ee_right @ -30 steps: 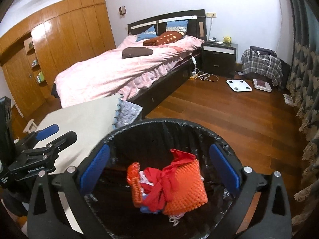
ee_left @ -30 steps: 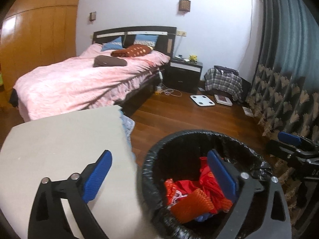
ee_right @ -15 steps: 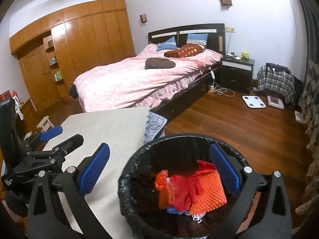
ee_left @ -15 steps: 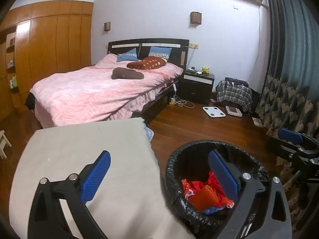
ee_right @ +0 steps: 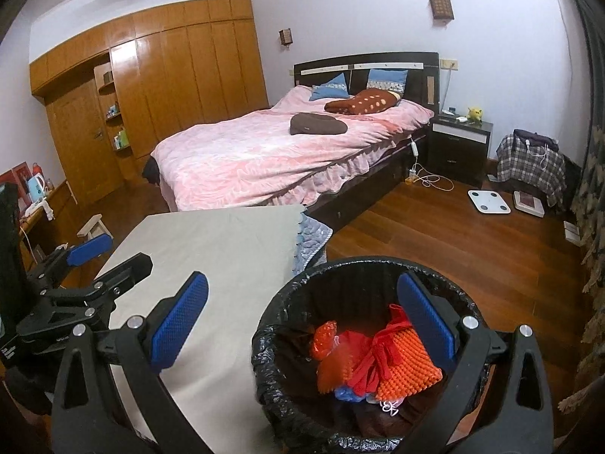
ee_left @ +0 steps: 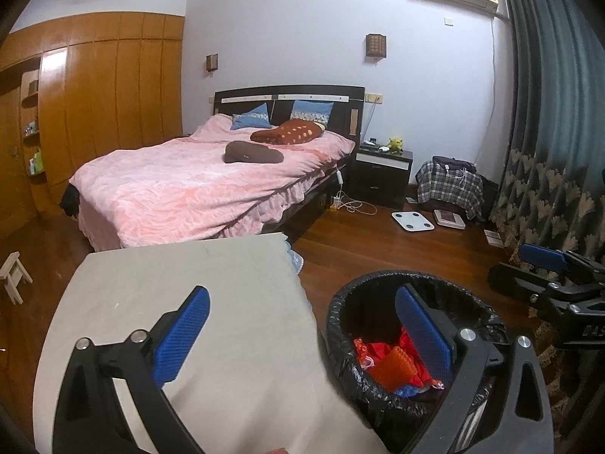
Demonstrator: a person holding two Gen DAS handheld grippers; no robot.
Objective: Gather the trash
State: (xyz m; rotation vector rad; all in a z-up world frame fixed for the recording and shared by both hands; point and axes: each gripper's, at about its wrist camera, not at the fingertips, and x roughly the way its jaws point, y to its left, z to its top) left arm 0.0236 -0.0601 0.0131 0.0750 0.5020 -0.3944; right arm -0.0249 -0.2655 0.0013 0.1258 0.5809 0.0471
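A black-lined trash bin (ee_right: 298, 287) stands on the wooden floor beside a beige-covered table (ee_right: 211, 249). Inside it lies red and orange trash (ee_right: 378, 355), with an orange mesh piece on top. The bin also shows in the left wrist view (ee_left: 340, 302), with the same trash (ee_left: 389, 363). My left gripper (ee_left: 302, 329) is open and empty, above the table edge and the bin. My right gripper (ee_right: 302, 317) is open and empty, above the bin's near rim. Each gripper appears in the other's view: the right one (ee_left: 544, 265) and the left one (ee_right: 90, 249).
A bed with a pink cover (ee_left: 211, 189) stands beyond the table. A nightstand (ee_left: 382, 174), a white scale (ee_left: 412, 221) and a plaid-covered pile (ee_left: 450, 185) are on the far floor. Curtains (ee_left: 548, 151) hang on the right. A wooden wardrobe (ee_right: 159, 94) lines the left wall.
Both grippers have lifted and drawn back from the bin, which looks smaller and lower in both views. More of the table and room shows. Both stay open.
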